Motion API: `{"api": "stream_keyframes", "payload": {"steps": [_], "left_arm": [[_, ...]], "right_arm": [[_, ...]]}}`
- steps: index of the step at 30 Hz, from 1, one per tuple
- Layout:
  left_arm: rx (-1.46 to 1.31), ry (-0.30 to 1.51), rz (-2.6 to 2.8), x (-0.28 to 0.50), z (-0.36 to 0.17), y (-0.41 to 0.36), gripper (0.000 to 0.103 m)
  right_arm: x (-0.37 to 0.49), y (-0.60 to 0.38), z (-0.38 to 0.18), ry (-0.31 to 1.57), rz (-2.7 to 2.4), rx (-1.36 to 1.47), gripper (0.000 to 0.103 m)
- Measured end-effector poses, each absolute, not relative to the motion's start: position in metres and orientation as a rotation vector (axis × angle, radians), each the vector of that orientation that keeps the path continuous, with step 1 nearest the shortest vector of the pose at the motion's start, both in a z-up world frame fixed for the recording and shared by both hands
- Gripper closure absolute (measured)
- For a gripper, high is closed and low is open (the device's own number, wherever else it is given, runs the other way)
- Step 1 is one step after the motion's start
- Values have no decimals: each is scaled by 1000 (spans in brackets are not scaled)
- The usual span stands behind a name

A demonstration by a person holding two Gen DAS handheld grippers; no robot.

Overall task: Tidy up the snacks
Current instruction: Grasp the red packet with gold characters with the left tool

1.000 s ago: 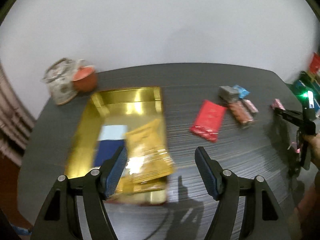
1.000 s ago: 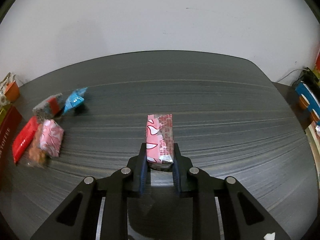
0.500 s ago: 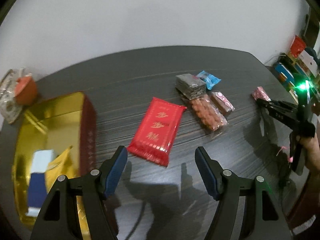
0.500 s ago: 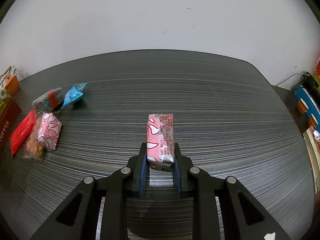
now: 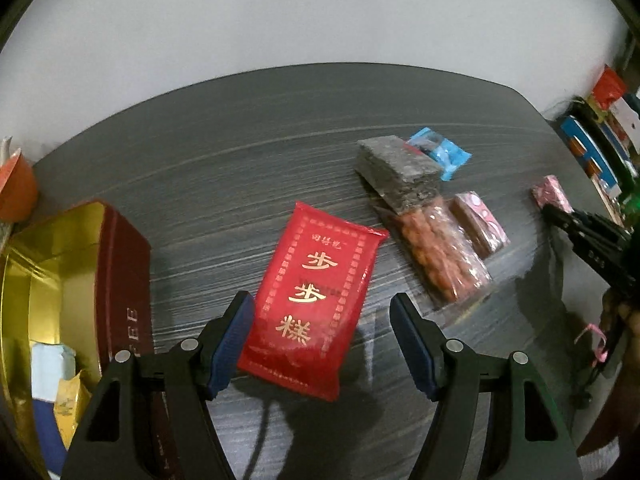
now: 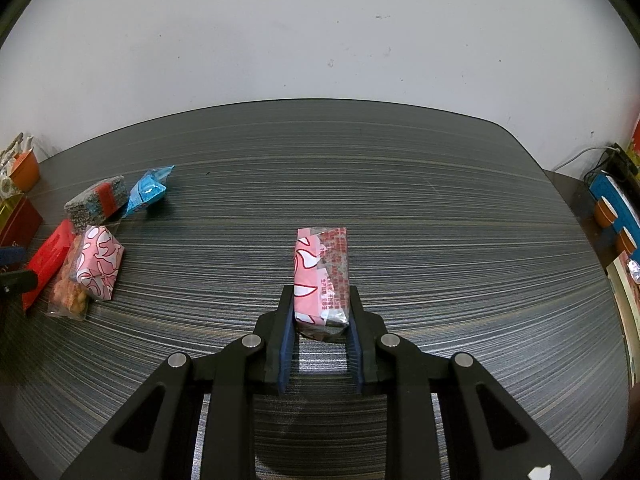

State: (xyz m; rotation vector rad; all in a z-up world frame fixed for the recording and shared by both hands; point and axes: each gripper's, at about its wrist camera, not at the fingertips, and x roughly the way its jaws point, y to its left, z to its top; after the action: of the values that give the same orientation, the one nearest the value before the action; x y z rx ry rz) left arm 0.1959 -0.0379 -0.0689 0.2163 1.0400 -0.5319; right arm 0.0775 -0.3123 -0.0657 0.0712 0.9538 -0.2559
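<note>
My left gripper (image 5: 322, 320) is open and empty, with its fingers on either side of the near end of a red snack packet (image 5: 316, 292) with gold characters that lies flat on the dark table. A gold-lined box (image 5: 60, 280) with red sides stands at the left and holds a few snacks. My right gripper (image 6: 320, 312) is shut on a pink wrapped snack bar (image 6: 322, 272), low over the table. That bar and gripper also show at the right of the left wrist view (image 5: 550, 194).
Beyond the red packet lie a grey block snack (image 5: 398, 172), a blue wrapped candy (image 5: 440, 152), a clear bag of orange snacks (image 5: 440, 256) and a second pink bar (image 5: 480, 224). An orange cup (image 5: 14, 188) stands at the far left. Boxes crowd the right edge (image 5: 600, 136).
My left gripper has swung right, away from over the gold box, to the red packet, and closed in on it. My right gripper keeps the pink bar, barely moved.
</note>
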Motion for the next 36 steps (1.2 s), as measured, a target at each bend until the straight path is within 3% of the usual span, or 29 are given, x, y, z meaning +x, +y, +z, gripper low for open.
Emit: {"api": "stream_keyframes", "payload": {"steps": [4, 7, 14, 31, 36], "left_arm": [[229, 1043, -515, 201, -72, -42, 33], [252, 1040, -479, 201, -76, -43, 44], [302, 1008, -464, 190, -75, -49, 52], [301, 1058, -442, 93, -80, -56, 52], [414, 1068, -527, 79, -83, -66, 47]], "right_arm": [[77, -312, -66, 954, -257, 70, 81], [77, -312, -66, 954, -257, 71, 81], [77, -311, -66, 953, -256, 71, 81], [77, -312, -66, 954, -255, 74, 81], [77, -312, -66, 954, -255, 74, 81]]}}
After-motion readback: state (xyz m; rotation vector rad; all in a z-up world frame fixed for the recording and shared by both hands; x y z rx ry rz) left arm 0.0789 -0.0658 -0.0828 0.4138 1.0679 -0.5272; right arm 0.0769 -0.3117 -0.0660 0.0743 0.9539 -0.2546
